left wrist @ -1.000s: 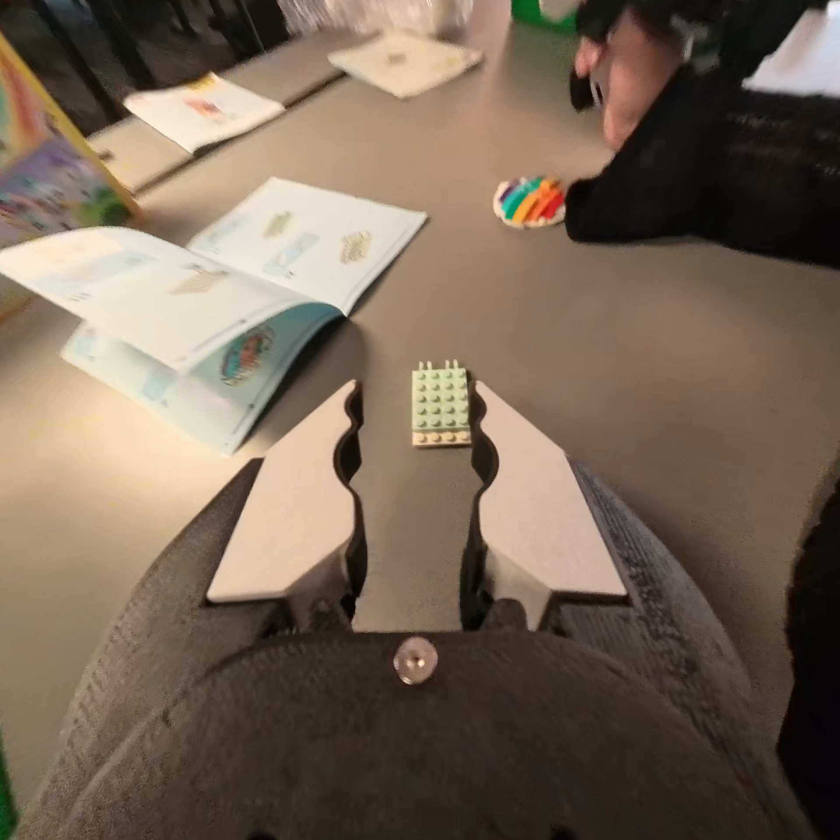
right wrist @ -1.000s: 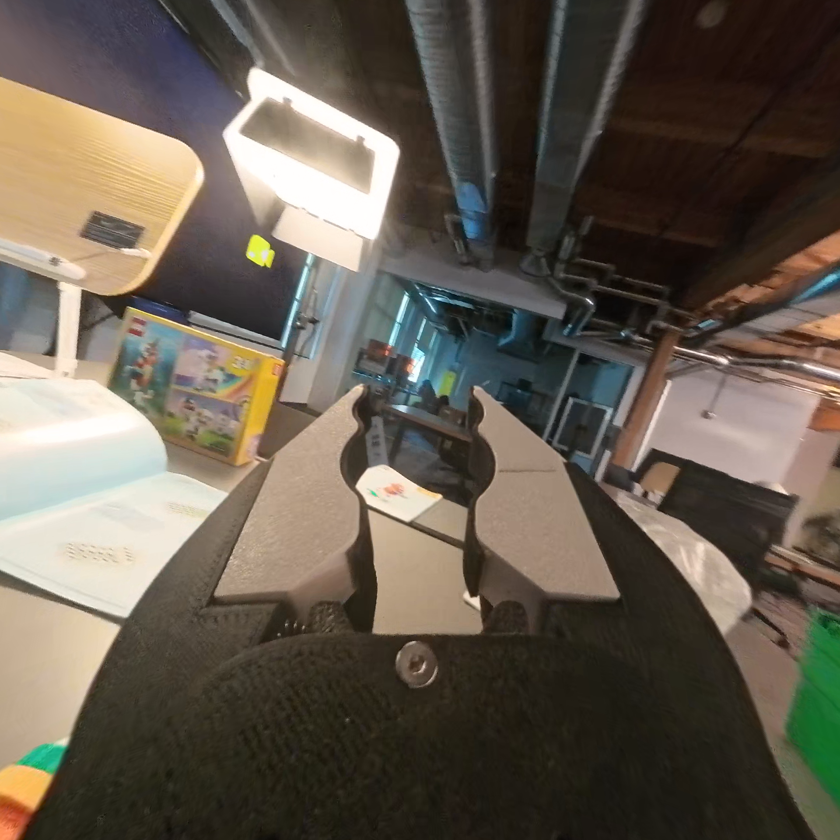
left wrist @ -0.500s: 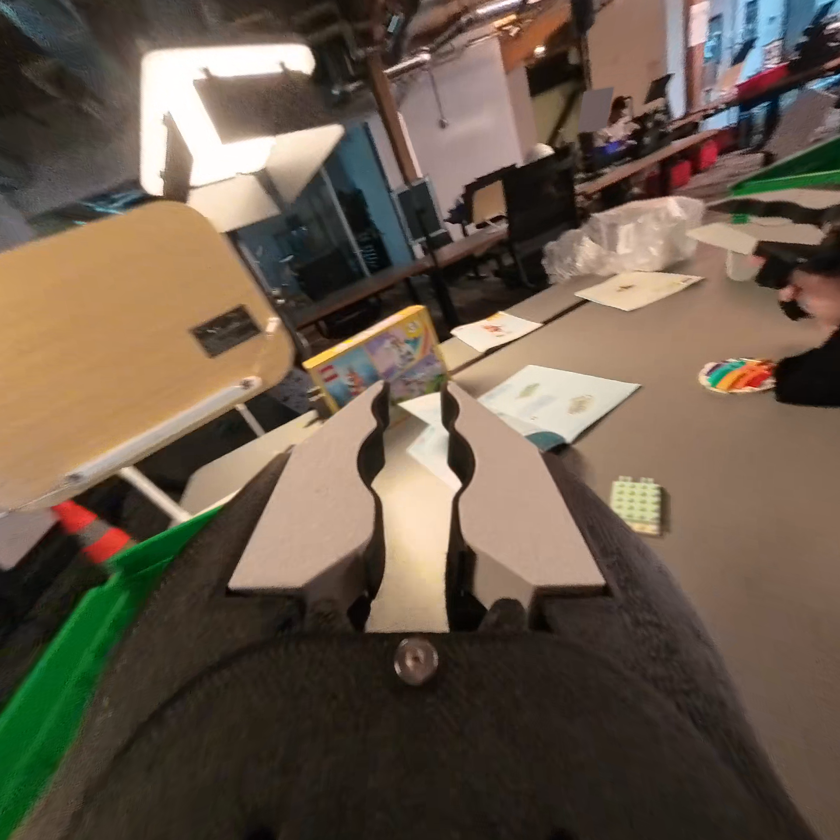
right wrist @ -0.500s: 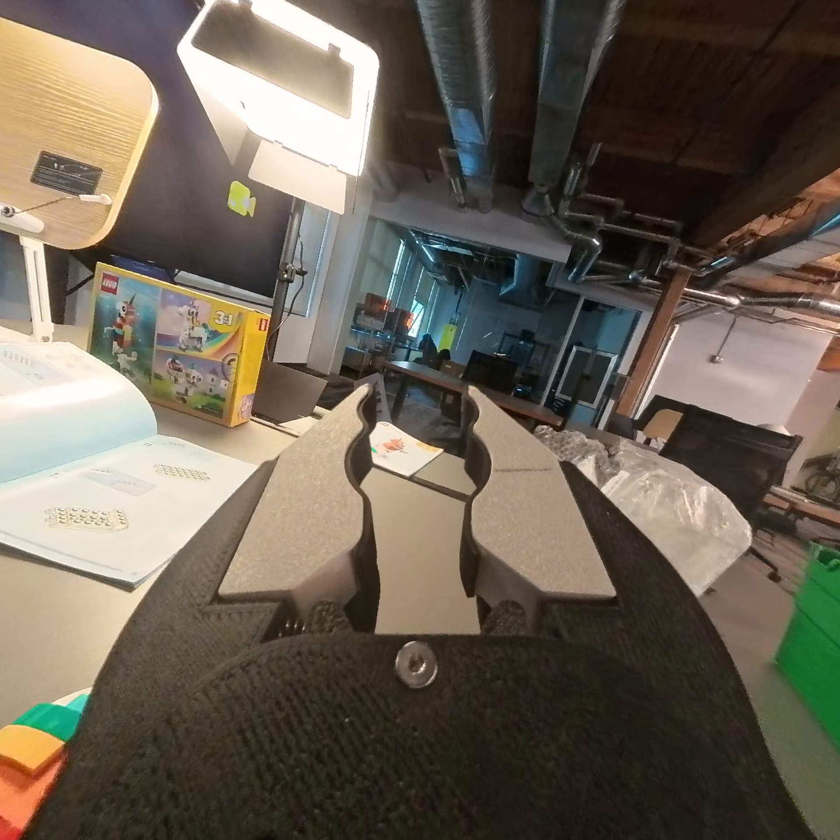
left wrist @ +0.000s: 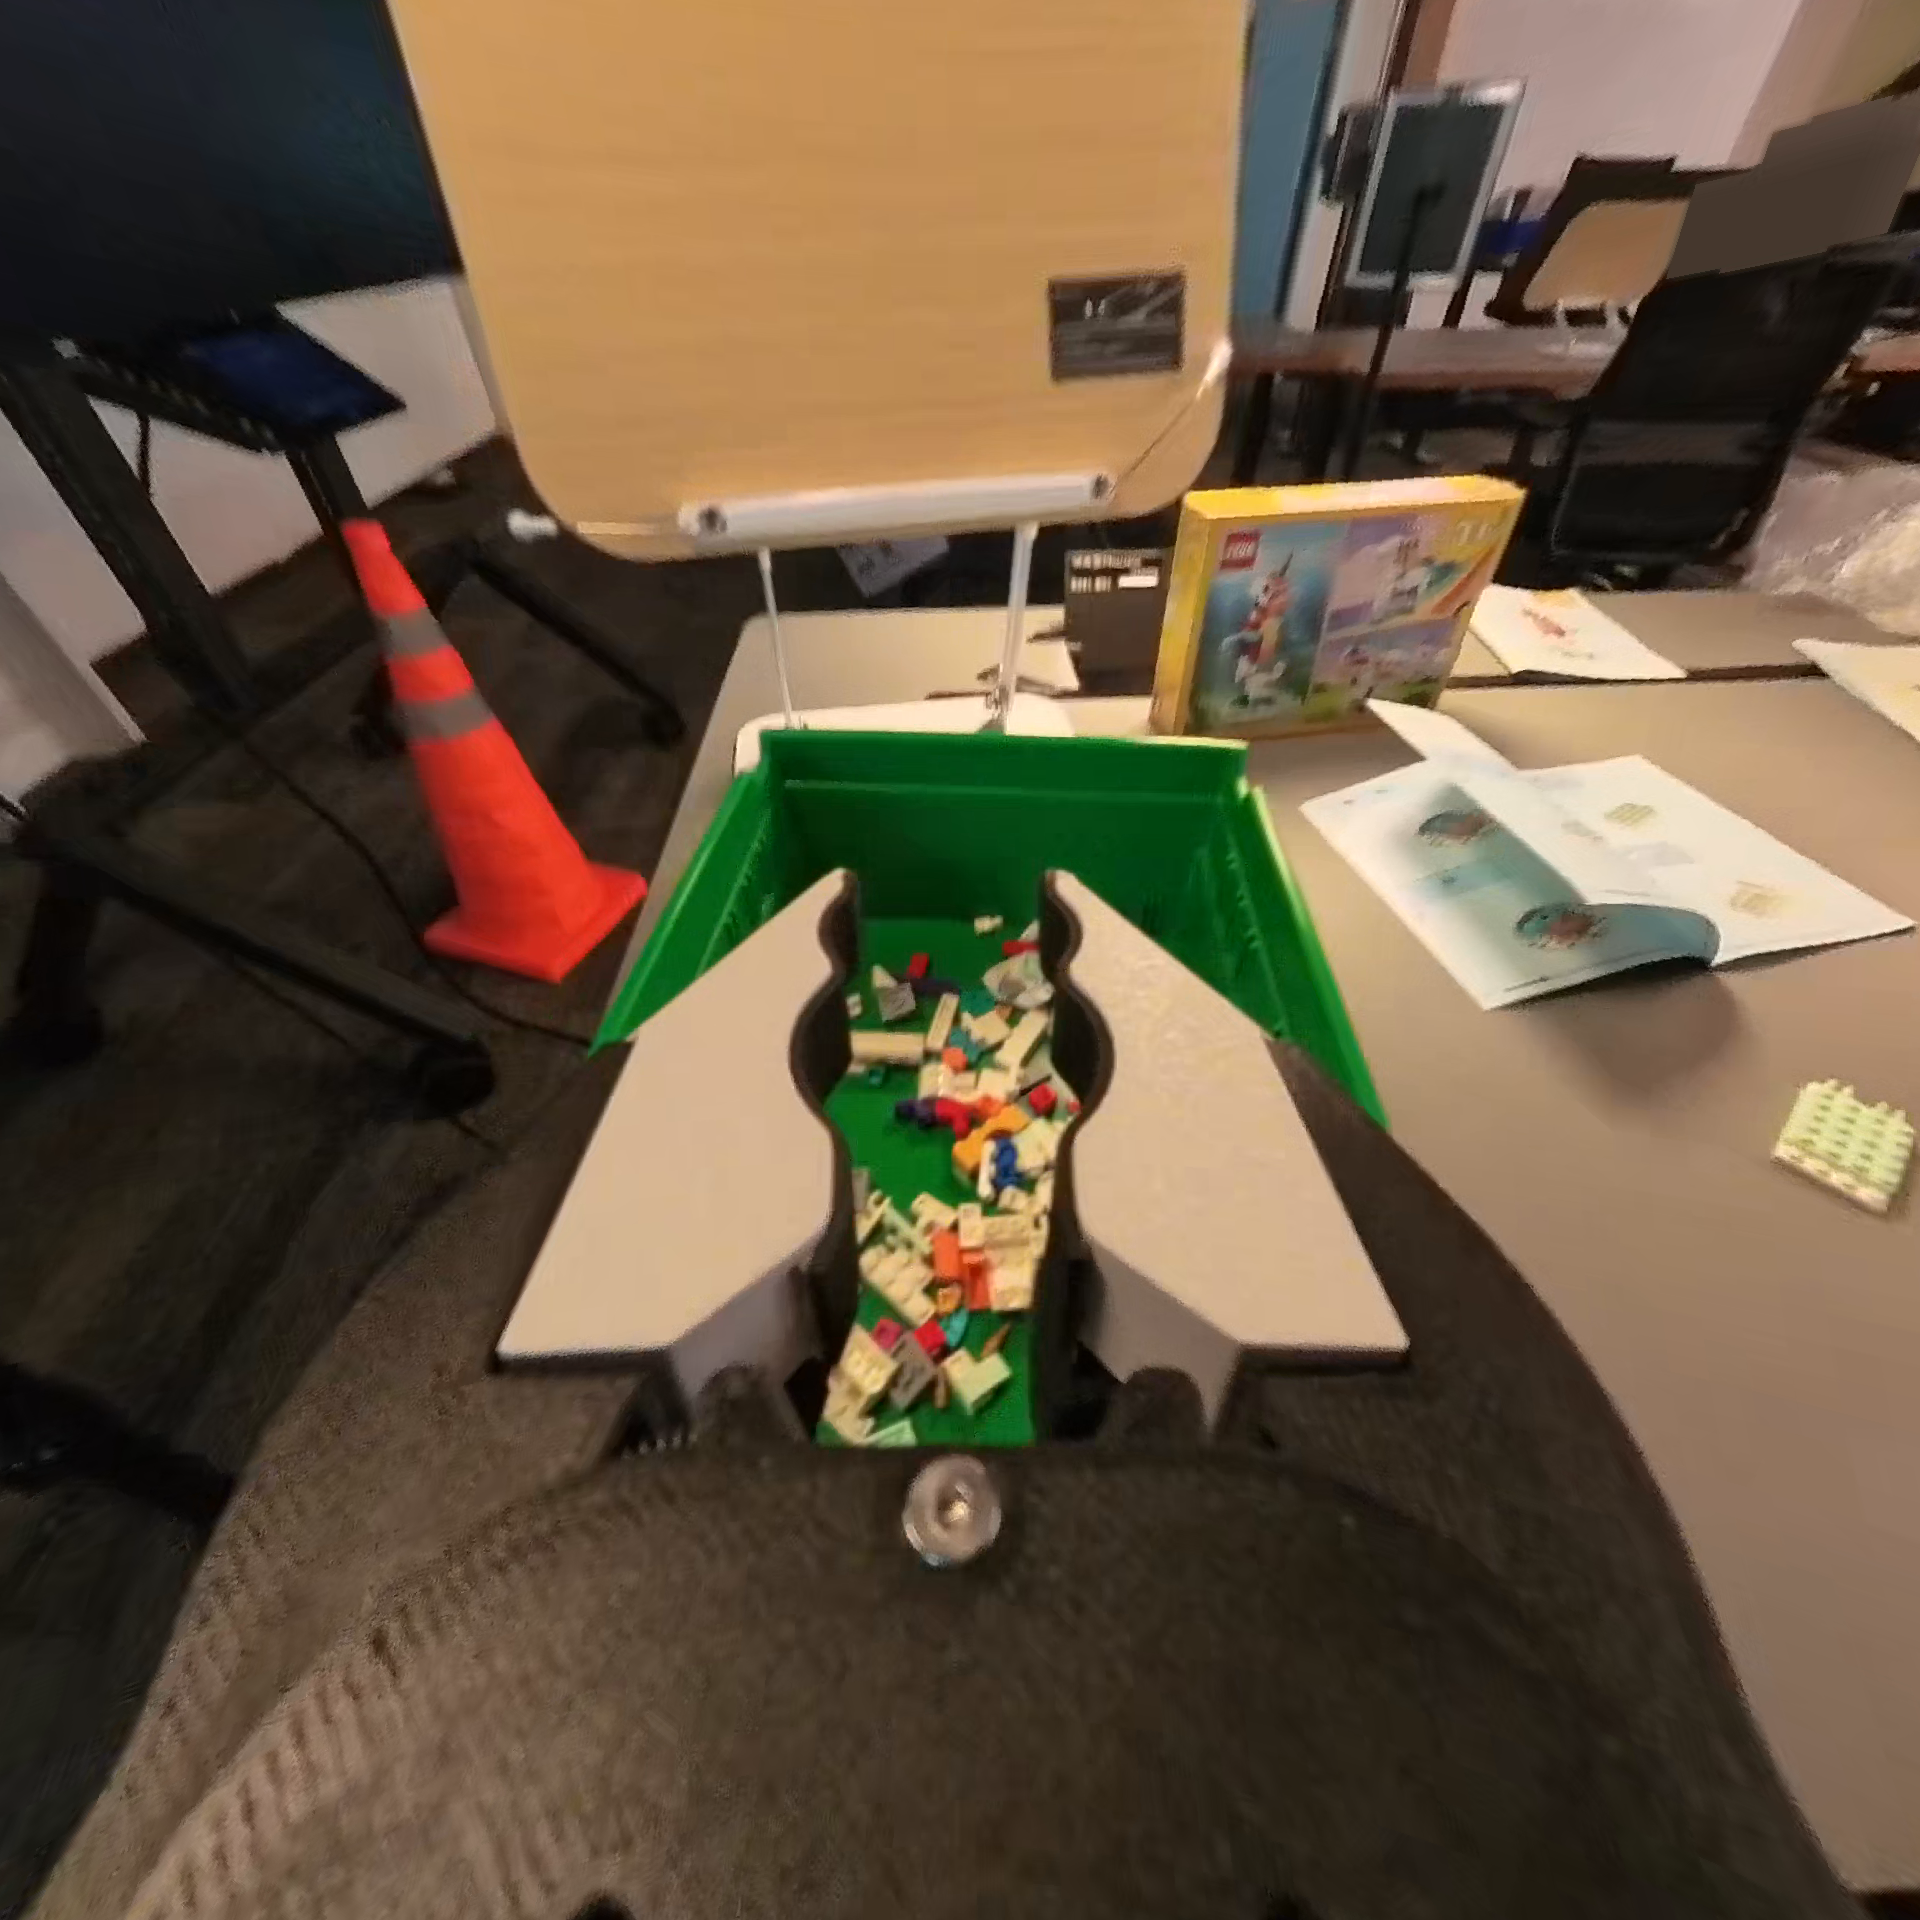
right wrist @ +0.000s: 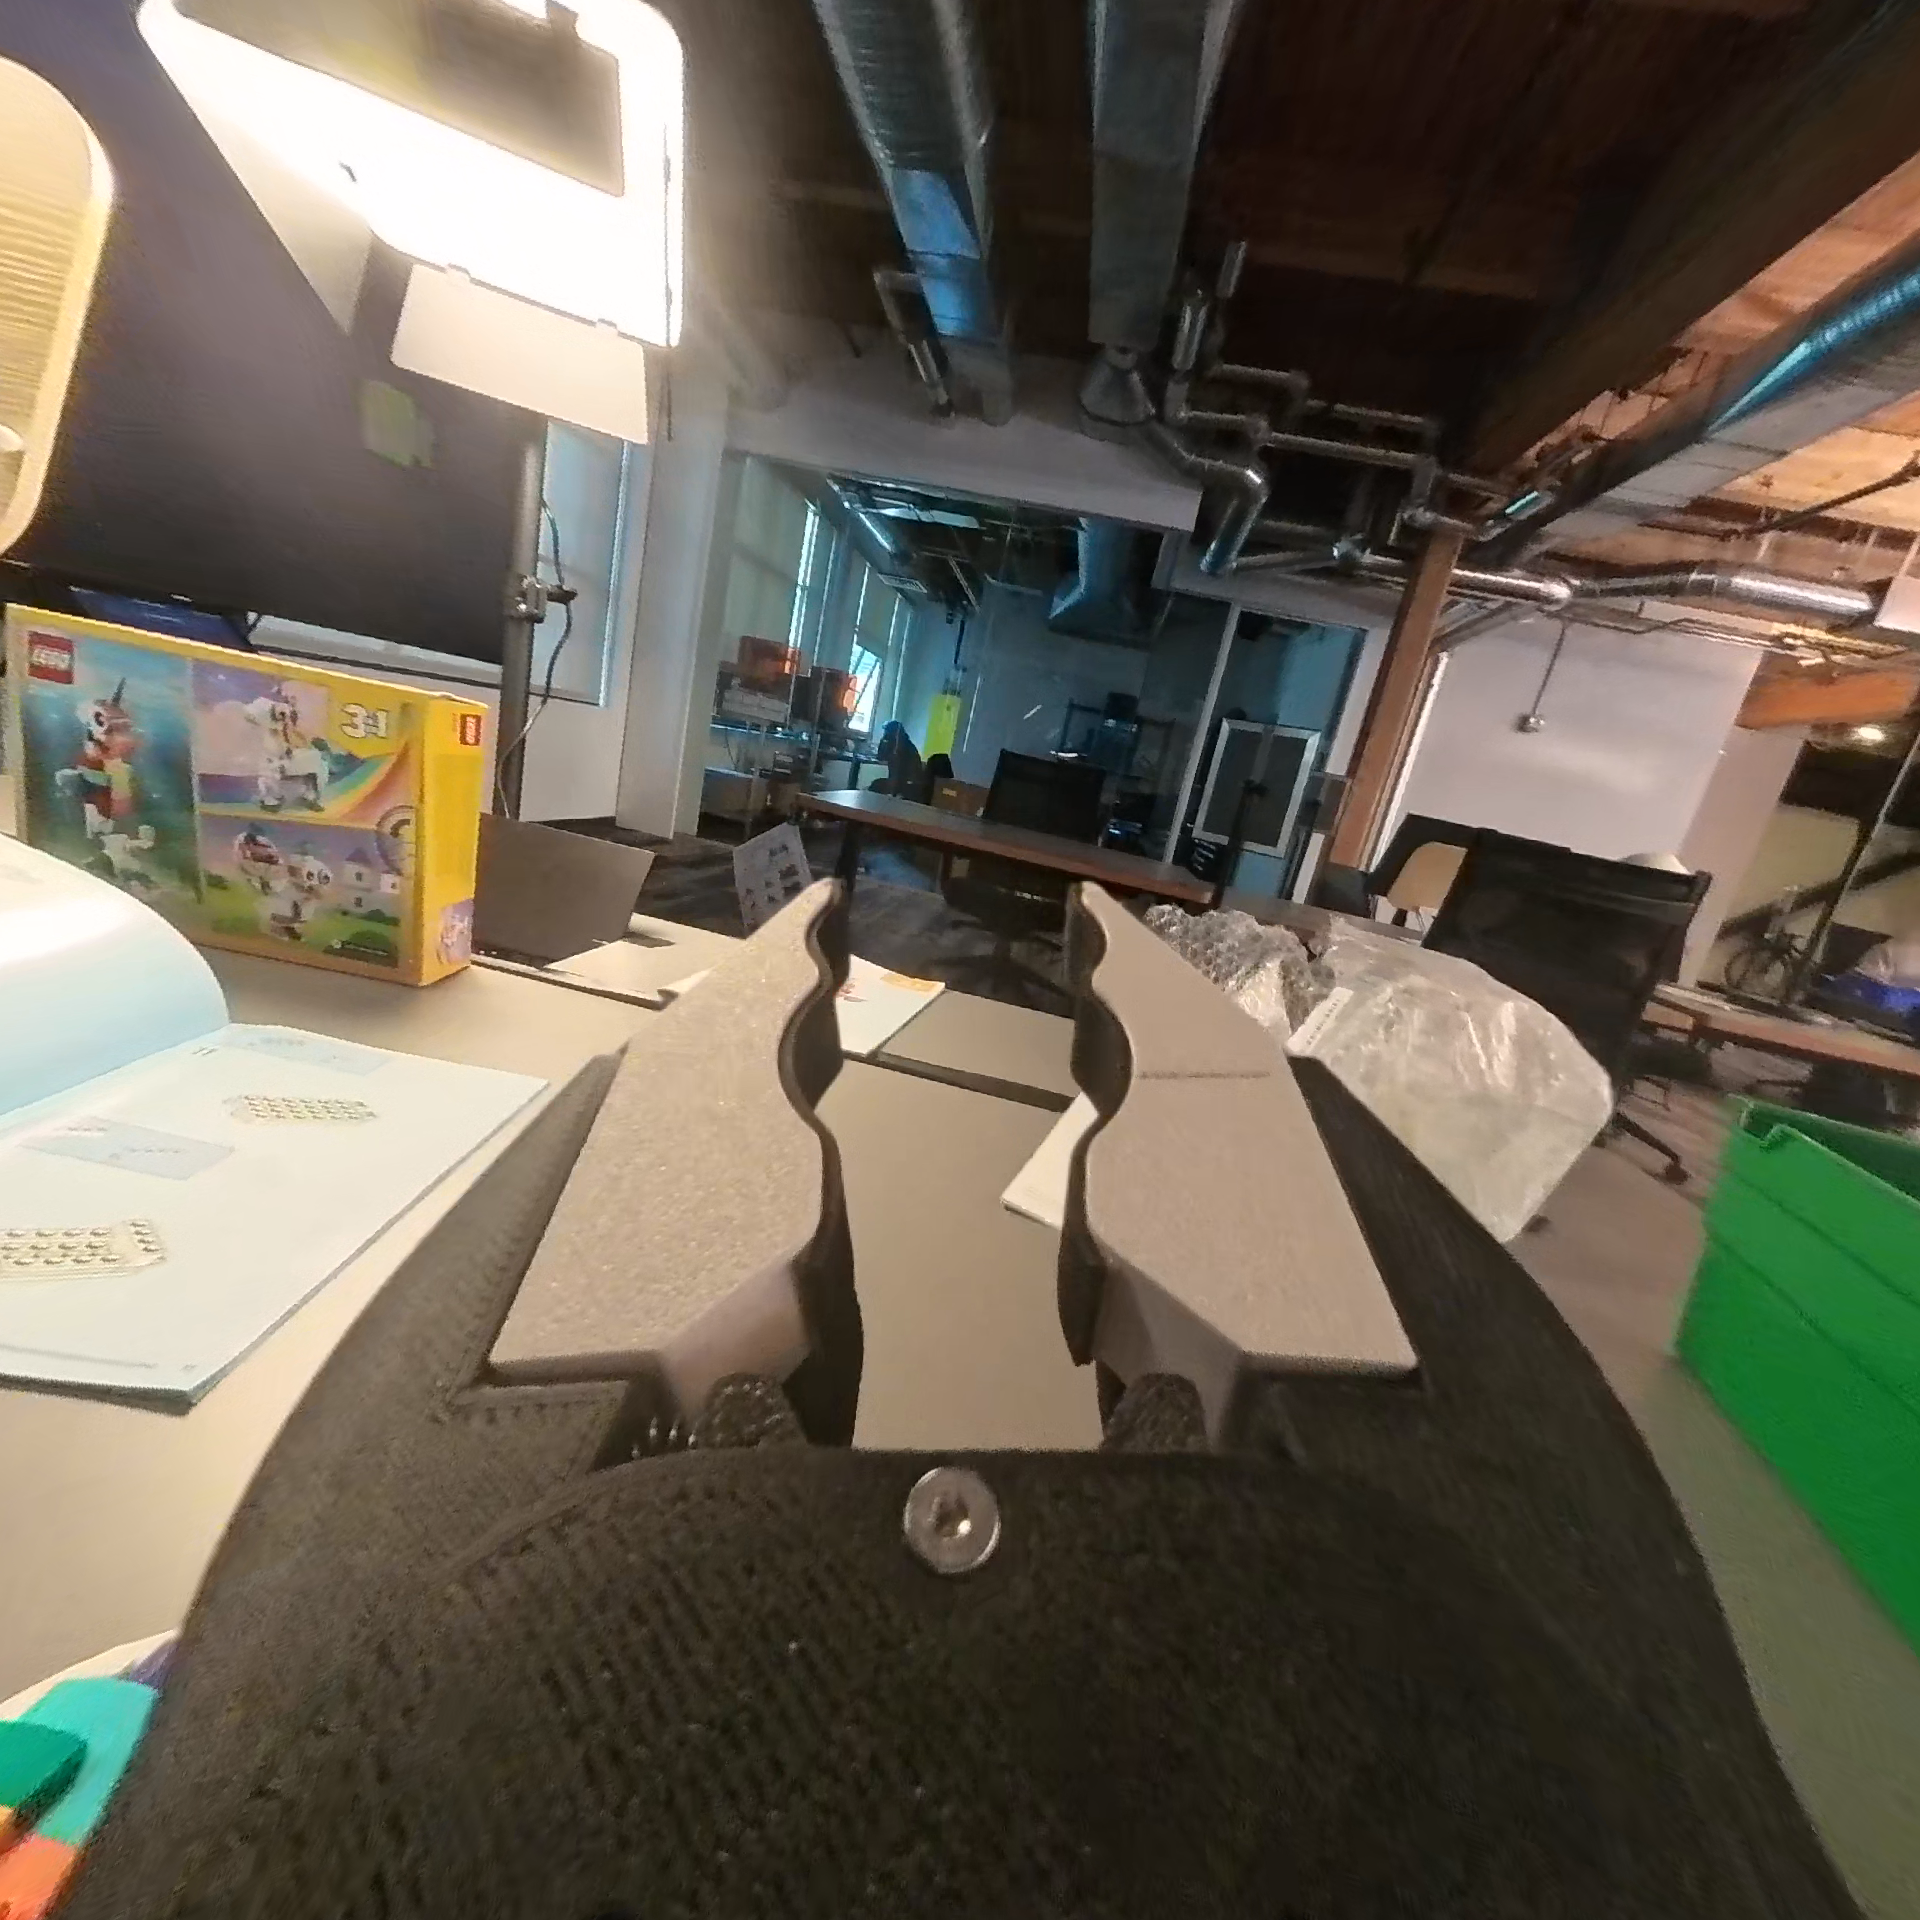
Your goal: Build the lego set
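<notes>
Hovering over the green bin (left wrist: 1288,914) of loose bricks (left wrist: 961,1164), both claws gape, grasping nothing.

Warm, moderate illumination was recorded in both views. In the right wrist view, strong glare was produced by a rectangular white panel lamp (right wrist: 416,135), its surface blown out. Soft shadow was cast beneath the open pale-blue paper booklet (left wrist: 1600,894). Straight lines were bowed toward the edges, and mild blur was seen in the left wrist view's periphery.
</notes>
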Tool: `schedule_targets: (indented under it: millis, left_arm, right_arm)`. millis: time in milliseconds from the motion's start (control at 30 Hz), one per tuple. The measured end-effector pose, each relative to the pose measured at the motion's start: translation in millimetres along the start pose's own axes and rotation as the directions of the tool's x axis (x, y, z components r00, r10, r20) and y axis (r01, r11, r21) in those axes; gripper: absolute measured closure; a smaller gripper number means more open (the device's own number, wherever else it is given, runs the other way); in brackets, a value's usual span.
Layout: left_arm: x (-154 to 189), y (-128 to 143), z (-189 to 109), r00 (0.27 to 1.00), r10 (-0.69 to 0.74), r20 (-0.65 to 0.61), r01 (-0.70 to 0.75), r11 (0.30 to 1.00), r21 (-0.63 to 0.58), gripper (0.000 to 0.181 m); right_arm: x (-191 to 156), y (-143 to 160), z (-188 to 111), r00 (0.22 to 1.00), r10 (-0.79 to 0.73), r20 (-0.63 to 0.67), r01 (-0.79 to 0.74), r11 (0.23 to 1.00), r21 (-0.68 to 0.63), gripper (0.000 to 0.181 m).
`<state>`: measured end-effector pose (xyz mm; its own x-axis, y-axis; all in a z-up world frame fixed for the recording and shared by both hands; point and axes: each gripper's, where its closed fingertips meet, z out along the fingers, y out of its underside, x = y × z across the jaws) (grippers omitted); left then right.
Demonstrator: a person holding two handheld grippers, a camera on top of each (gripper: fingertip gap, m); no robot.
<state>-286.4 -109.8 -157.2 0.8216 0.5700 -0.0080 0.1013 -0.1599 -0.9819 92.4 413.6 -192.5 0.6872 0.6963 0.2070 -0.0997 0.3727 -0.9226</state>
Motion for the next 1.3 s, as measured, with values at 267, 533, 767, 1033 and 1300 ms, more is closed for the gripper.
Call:
schedule_targets:
  millis: [267,533,767,1033,1300]
  left_arm:
    - [20,68,63,0.962,0.047,-0.271,-0.162,0.892,-0.421,0.160]
    - [43,130,119,0.888,-0.084,-0.453,-0.259,0.722,-0.641,0.178]
    - [36,148,136,0.883,-0.034,-0.468,-0.332,0.660,-0.674,0.163]
    - [35,152,134,0.890,-0.018,-0.456,-0.342,0.635,-0.693,0.165]
    - [29,158,128,0.897,0.070,-0.437,-0.397,0.565,-0.723,0.164]
  right_arm:
    - [-2,8,5,1.000,-0.018,-0.001,0.017,0.999,-0.045,0.143]
    - [-4,10,6,1.000,-0.021,0.008,0.021,0.998,-0.056,0.144]
    - [-6,10,7,0.999,0.009,0.032,-0.008,0.999,-0.046,0.145]
    - [-9,11,9,0.998,0.031,0.059,-0.028,0.998,-0.048,0.147]
    - [-16,10,10,0.994,0.057,0.097,-0.053,0.998,-0.037,0.148]
